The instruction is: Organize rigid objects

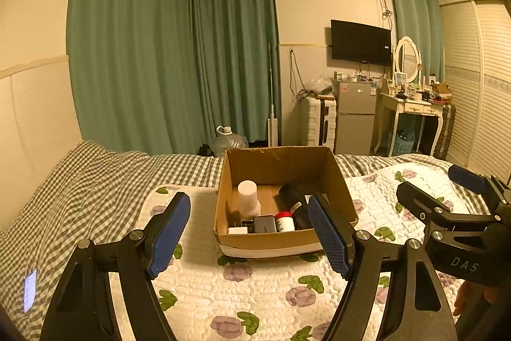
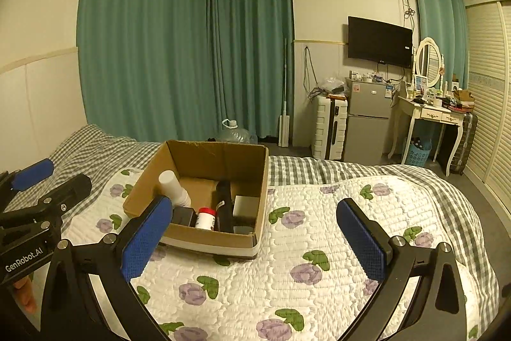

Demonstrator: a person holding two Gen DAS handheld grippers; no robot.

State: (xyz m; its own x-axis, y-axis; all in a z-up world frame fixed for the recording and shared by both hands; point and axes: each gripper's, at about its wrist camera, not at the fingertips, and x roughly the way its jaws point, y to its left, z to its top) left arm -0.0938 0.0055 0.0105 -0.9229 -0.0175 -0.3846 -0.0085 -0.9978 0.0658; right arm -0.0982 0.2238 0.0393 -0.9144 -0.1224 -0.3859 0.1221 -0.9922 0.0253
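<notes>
An open cardboard box (image 1: 234, 245) (image 2: 262, 181) stands on a flowered quilt on the bed. In it are a white bottle (image 1: 248, 197) (image 2: 174, 186), a black cylinder (image 1: 295, 200) (image 2: 223, 200), a red-capped white bottle (image 1: 284, 221) (image 2: 205, 218), a dark charger block (image 1: 264, 223) (image 2: 183, 215) and a white flat piece (image 2: 245, 205). My left gripper (image 1: 252, 237) is open and empty, just in front of the box. My right gripper (image 2: 255, 242) is open and empty, in front of the box's right corner.
The flowered quilt (image 1: 255, 286) (image 2: 319, 245) lies over a checked sheet (image 1: 80, 187). Beyond the bed stand green curtains (image 1: 159, 53), a water jug (image 1: 228, 141), a white suitcase (image 2: 329, 131), a small fridge (image 2: 367, 120) and a dressing table (image 2: 428, 114).
</notes>
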